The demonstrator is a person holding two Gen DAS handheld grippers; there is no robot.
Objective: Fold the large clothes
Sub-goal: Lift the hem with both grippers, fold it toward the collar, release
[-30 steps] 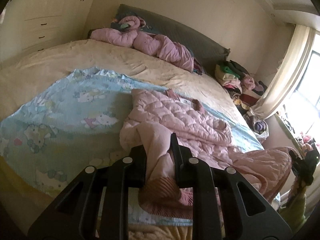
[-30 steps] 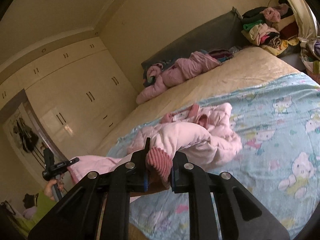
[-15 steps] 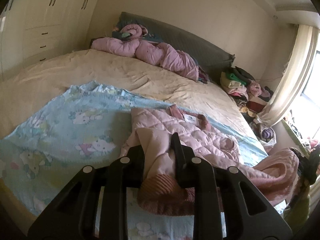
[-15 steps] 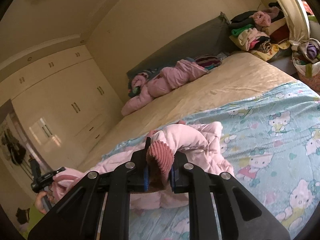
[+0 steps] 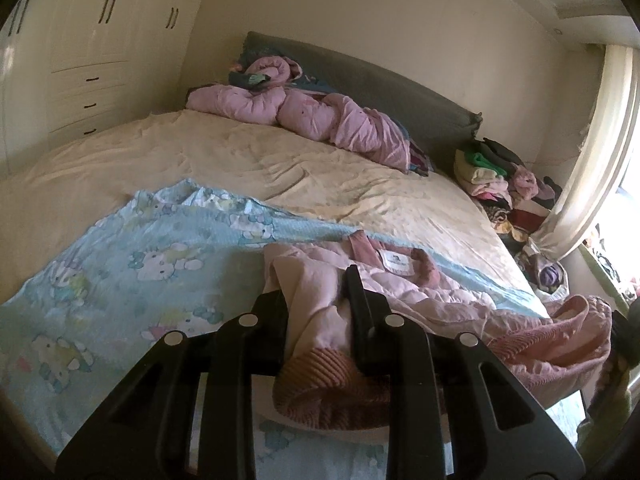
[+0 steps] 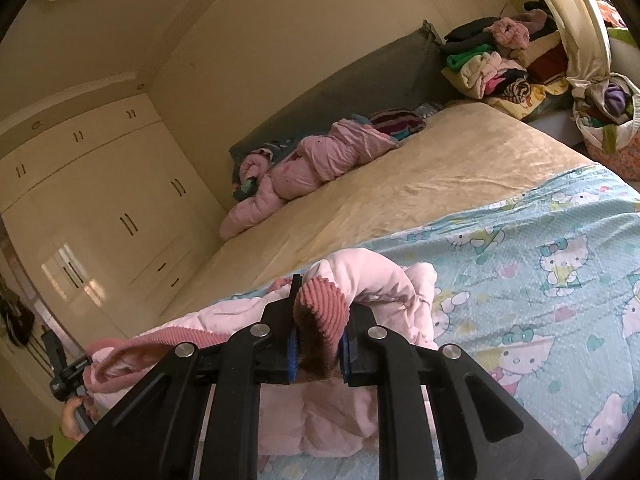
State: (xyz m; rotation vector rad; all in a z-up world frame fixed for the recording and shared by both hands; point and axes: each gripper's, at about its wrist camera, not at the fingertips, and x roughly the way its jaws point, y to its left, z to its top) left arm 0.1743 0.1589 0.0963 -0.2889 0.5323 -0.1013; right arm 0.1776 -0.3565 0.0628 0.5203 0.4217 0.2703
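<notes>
Two grippers, left gripper (image 5: 316, 300) and right gripper (image 6: 318, 312), each clamping one ribbed cuff of one pink jacket (image 5: 424, 292)

A wide bed (image 5: 248, 160) fills the room, its cream sheet rumpled, with a pale blue cartoon-cat blanket (image 5: 120, 276) spread over the near half. Up against the grey headboard (image 5: 400, 92) lies a crumpled lilac-pink quilted heap (image 5: 304, 116) — bedding or clothing, hard to say which. Cream wardrobe doors and drawers (image 6: 104, 208) line the wall on one side. On the other side, beside the headboard's end, a jumbled stack of folded clothes (image 6: 500, 64) sits by a tied-back cream curtain (image 5: 592, 152), and a bag stuffed with fabric (image 6: 608, 116) stands just beside it — bright daylight comes in there.
</notes>
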